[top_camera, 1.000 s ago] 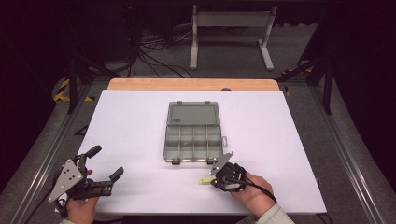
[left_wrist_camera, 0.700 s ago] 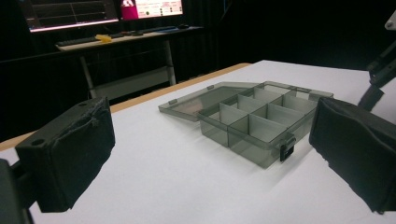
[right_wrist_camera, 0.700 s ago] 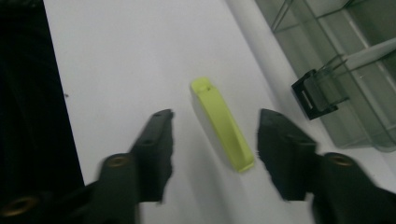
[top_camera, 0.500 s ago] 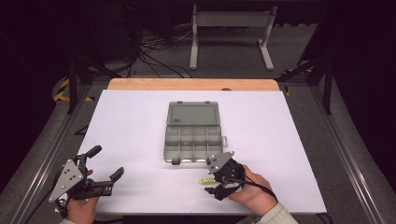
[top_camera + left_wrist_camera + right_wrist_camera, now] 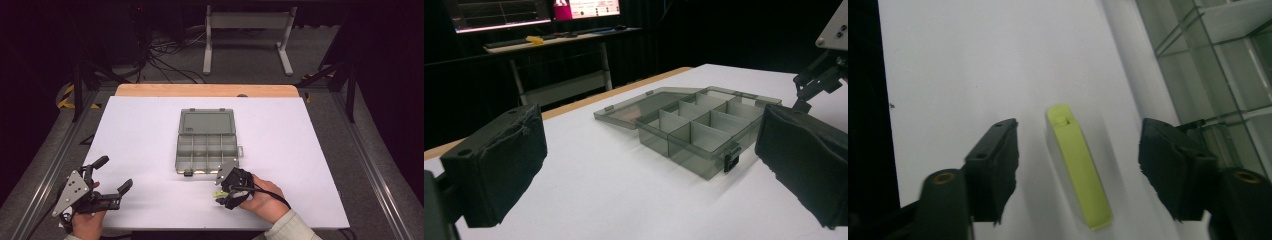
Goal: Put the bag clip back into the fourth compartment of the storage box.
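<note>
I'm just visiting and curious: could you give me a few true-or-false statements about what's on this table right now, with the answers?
1. The compartment box has its lid open. True.
2. The yellow-green clip lies inside the box. False: it lies on the white table, in front of the box.
3. The right gripper straddles the clip with its pads apart from it. True; its jaws have just been closing.
4. The left gripper holds the box. False: it is open, away from the box.

Grey metal stand (image 5: 246,35), floor cables (image 5: 165,62)
</note>
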`<state>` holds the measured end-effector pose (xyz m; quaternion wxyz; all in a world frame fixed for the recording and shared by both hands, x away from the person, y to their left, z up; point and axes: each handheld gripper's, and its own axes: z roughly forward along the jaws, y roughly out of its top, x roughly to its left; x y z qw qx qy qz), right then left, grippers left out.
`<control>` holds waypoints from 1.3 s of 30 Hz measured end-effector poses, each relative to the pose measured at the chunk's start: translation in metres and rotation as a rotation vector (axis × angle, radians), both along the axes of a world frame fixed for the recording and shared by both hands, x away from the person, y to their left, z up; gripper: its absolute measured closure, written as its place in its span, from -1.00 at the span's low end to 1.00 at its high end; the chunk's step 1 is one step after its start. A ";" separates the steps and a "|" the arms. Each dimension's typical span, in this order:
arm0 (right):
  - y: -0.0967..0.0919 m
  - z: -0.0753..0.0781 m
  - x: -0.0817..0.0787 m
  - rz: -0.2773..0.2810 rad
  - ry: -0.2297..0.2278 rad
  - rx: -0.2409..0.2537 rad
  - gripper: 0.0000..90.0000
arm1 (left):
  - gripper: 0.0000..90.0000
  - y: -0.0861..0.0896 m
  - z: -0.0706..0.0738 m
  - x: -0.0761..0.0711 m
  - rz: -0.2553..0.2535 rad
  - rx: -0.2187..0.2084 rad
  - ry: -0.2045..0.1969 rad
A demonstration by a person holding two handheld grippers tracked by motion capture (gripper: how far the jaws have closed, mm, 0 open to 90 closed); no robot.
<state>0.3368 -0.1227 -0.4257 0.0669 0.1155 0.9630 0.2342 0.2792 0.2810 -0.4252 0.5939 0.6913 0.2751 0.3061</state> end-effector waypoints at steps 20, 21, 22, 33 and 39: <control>0.001 -0.007 0.007 0.034 0.058 -0.026 0.59 | -0.98 0.000 0.000 0.000 -0.003 0.000 0.000; 0.000 -0.007 0.007 0.044 0.066 -0.028 0.68 | -0.98 0.000 0.000 0.000 -0.004 0.000 0.001; 0.000 -0.007 0.007 0.044 0.066 -0.028 0.68 | -0.98 -0.001 0.000 0.000 -0.004 -0.004 0.001; -0.002 0.000 0.006 0.054 0.061 0.002 0.73 | -0.98 0.000 0.000 0.000 -0.002 0.000 0.000; -0.007 0.012 0.006 0.035 0.042 0.041 0.73 | -0.98 0.000 0.000 -0.001 0.000 0.002 0.001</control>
